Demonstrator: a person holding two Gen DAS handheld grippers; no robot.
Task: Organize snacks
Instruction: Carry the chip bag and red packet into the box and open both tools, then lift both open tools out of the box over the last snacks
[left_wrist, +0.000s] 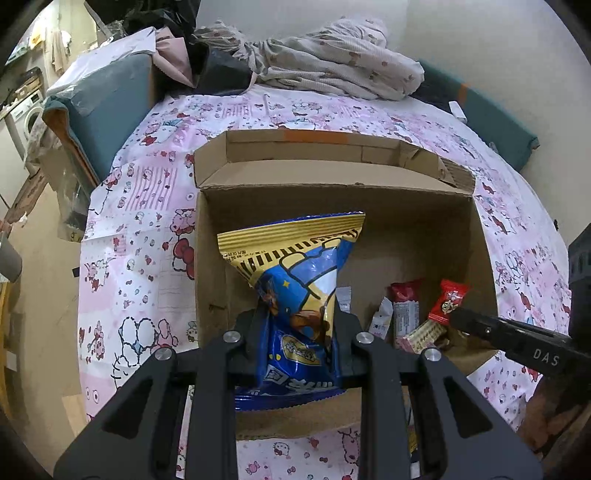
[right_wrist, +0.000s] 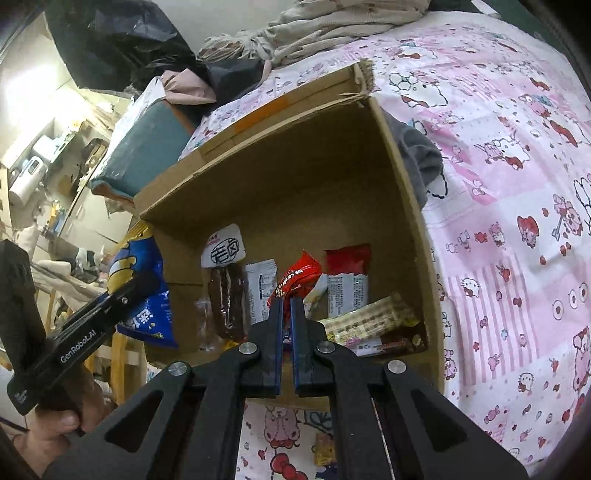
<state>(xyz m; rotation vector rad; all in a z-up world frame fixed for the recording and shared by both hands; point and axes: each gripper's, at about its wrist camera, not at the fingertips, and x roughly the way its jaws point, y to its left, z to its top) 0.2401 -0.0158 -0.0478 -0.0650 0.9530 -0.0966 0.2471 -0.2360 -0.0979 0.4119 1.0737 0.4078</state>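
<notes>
A bed (left_wrist: 147, 206) with a pink cartoon sheet carries an open cardboard box (left_wrist: 480, 236), its mouth facing me. My left gripper (left_wrist: 295, 325) is clamped on a big blue and yellow chip bag (left_wrist: 299, 266), held upright over the box's left half, above the floor. My right gripper (right_wrist: 287, 306) has its fingers nearly together, pinching a small red candy (right_wrist: 297, 277) above the wrapped bars (right_wrist: 347, 280) and the sausage pack (right_wrist: 225, 295) lying along the box's right side. I judge the bag should go down first into the bare left half, then the candy beside the bars.
</notes>
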